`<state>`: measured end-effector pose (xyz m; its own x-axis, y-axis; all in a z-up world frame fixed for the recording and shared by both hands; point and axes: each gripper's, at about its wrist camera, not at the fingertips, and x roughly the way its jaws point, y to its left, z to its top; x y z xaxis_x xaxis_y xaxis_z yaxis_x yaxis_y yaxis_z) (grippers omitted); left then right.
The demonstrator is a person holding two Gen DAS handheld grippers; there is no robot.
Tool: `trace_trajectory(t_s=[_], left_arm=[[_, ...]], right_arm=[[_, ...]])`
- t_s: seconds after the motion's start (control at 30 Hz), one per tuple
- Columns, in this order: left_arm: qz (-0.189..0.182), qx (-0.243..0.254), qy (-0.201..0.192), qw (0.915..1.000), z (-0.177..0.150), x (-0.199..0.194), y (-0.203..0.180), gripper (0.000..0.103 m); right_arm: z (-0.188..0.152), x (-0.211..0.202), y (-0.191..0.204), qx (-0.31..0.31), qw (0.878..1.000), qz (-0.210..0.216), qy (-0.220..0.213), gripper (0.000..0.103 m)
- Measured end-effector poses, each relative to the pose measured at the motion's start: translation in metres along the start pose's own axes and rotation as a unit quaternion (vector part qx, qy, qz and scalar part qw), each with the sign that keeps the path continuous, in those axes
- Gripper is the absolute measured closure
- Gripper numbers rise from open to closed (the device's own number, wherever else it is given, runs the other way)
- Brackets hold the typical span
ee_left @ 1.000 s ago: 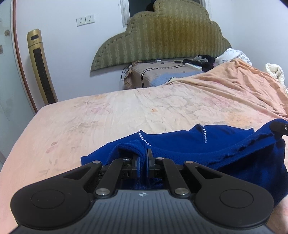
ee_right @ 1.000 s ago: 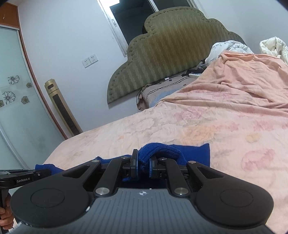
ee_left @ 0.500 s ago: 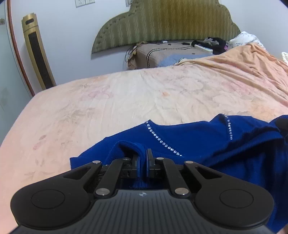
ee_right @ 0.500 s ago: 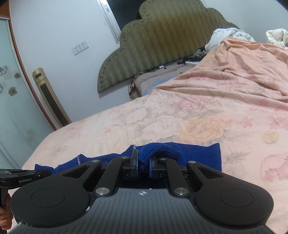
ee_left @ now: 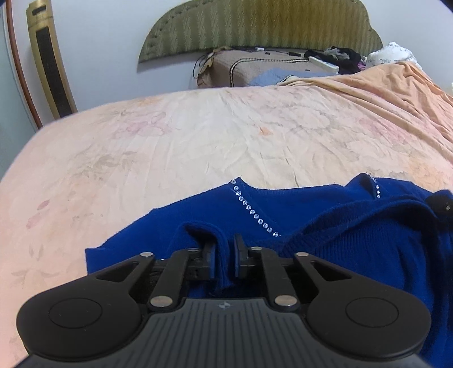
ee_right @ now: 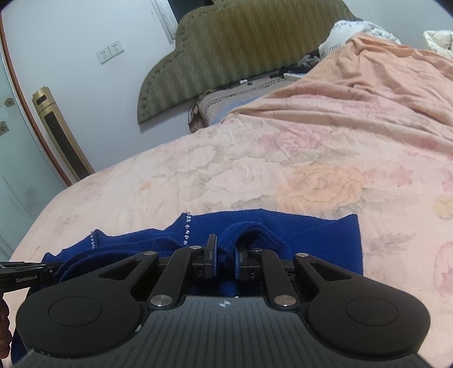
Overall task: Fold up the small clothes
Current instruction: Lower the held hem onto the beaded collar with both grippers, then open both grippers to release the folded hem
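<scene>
A small royal-blue knit top (ee_left: 297,206) with a line of rhinestones along its neckline lies on the pink floral bedsheet (ee_left: 198,136); it also shows in the right wrist view (ee_right: 297,229). My left gripper (ee_left: 225,252) is shut on a raised fold of the top's hem edge. My right gripper (ee_right: 226,249) is shut on another bunched fold of the same edge. Both hold the edge low over the spread part of the top. The left gripper's body shows at the left edge of the right wrist view (ee_right: 25,273).
A green padded headboard (ee_left: 254,25) stands at the far wall. A pillow (ee_left: 254,70) and dark clutter (ee_left: 337,56) lie below it. A rumpled orange blanket (ee_right: 382,79) covers the bed's right side. A gold tower fan (ee_left: 48,62) stands at left.
Both grippers have carried the held edge forward and down over the top; the views tilt lower and the garment sits closer and flatter on the sheet.
</scene>
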<state>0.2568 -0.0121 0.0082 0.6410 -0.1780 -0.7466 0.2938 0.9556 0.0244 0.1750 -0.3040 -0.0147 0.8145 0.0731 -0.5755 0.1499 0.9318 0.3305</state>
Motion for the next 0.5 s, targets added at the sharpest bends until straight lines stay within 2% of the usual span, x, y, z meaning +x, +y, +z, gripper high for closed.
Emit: trace_trajectory(t_s=[0.03, 0.07, 0.13, 0.2, 0.23, 0.33, 0.4, 0.5], left_arm=[[-0.003, -0.008, 0.005, 1.0000, 0.002, 0.002, 0.003, 0.085], [-0.005, -0.014, 0.007, 0.9999, 0.003, 0.003, 0.005, 0.081], [-0.001, -0.023, 0.008, 0.9997, 0.006, 0.004, 0.009, 0.064], [0.024, -0.027, -0.005, 0.9993, 0.007, 0.002, 0.011, 0.019], [0.041, -0.025, -0.020, 0.9986, 0.008, -0.001, 0.013, 0.014], [0.065, -0.022, -0.039, 0.9969, 0.009, -0.008, 0.018, 0.013], [0.076, -0.031, -0.037, 0.9959, 0.009, -0.011, 0.025, 0.013], [0.096, -0.040, -0.043, 0.9937, 0.007, -0.014, 0.033, 0.013]], right_arm=[[0.001, 0.003, -0.001, 0.002, 1.000, 0.000, 0.005, 0.081], [0.001, 0.006, -0.001, 0.004, 1.000, -0.002, 0.009, 0.079], [0.003, 0.011, -0.002, 0.005, 1.000, 0.001, 0.014, 0.074], [0.005, 0.013, -0.003, 0.008, 1.000, 0.008, 0.017, 0.069], [0.006, 0.014, -0.003, 0.010, 1.000, 0.013, 0.016, 0.067], [0.012, 0.010, -0.005, 0.012, 1.000, 0.014, 0.000, 0.046], [0.017, 0.006, -0.007, 0.015, 1.000, 0.002, -0.018, 0.037], [0.021, -0.004, -0.010, 0.027, 0.999, 0.012, -0.034, 0.037]])
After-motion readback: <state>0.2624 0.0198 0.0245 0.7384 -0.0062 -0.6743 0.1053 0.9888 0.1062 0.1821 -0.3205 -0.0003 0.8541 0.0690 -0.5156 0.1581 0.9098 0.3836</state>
